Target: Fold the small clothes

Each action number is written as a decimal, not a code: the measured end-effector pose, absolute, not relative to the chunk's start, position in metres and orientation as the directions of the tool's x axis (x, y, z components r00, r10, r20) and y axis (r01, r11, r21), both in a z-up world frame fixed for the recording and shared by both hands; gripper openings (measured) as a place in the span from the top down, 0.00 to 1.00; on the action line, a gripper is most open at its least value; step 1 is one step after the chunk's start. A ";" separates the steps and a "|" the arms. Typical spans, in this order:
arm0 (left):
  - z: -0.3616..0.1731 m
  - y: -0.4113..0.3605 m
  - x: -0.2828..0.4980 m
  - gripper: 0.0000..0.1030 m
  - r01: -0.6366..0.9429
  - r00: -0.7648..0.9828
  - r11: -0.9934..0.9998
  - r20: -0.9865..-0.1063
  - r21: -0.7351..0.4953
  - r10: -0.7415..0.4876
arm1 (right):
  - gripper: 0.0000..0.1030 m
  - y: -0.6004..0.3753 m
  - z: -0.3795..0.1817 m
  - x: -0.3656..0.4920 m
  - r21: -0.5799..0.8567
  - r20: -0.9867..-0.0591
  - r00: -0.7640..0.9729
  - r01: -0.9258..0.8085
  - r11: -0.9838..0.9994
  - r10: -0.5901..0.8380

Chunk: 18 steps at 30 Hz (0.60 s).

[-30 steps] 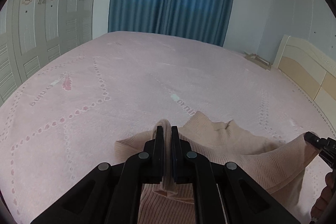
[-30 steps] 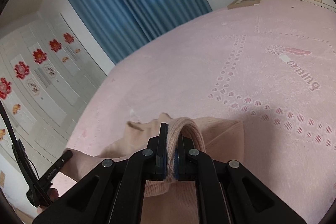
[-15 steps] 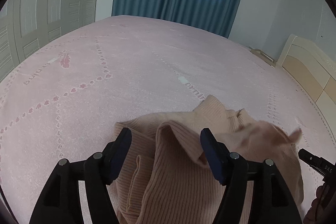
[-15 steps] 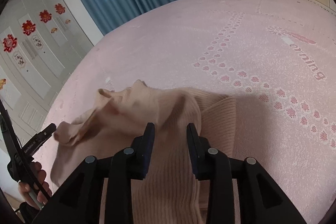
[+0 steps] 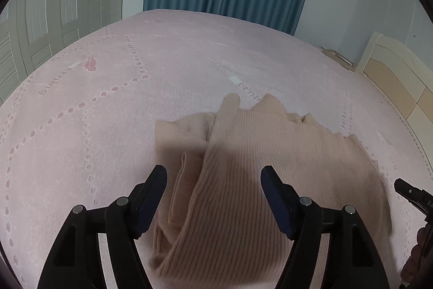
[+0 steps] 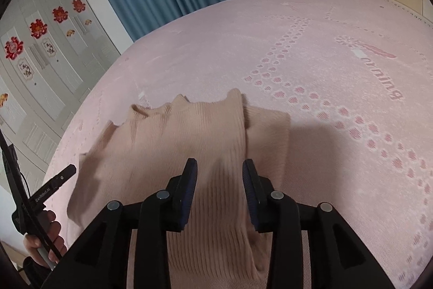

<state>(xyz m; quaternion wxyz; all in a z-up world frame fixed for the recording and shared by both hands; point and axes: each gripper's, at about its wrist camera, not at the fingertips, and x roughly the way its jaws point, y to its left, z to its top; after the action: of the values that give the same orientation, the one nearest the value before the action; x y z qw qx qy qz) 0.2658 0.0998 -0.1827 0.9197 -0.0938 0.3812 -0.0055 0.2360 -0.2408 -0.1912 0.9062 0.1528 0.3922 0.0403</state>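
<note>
The left hand-held gripper [image 5: 213,178] is wide open and holds nothing. The beige ribbed sweater [image 5: 270,161] lies on the pink bed [image 5: 108,126] under it and ahead of it, and part of the knit shows between its fingers. The right hand-held gripper [image 6: 219,172] is also open, though less wide, with nothing in its grip; the sweater [image 6: 184,142] lies under its fingers and spreads ahead and to its left. A folded layer lies just to the right of its fingertips.
</note>
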 end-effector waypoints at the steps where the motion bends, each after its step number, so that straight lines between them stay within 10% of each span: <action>1: -0.182 0.099 0.256 0.32 -0.054 0.710 0.983 -0.699 -0.174 -0.085 | 0.67 -0.242 -0.192 0.227 0.304 -0.700 0.689 0.047 0.952 0.189; 18: -0.198 0.122 0.218 0.59 -0.020 0.686 0.971 -0.710 -0.238 -0.160 | 0.67 -0.231 -0.211 0.184 0.322 -0.721 0.644 -0.016 0.947 0.256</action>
<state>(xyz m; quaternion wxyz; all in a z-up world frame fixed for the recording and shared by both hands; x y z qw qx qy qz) 0.2175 0.1221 -0.1982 0.9111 -0.1141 0.3943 -0.0382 0.1837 -0.2315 -0.2114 0.8950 0.1448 0.4151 0.0758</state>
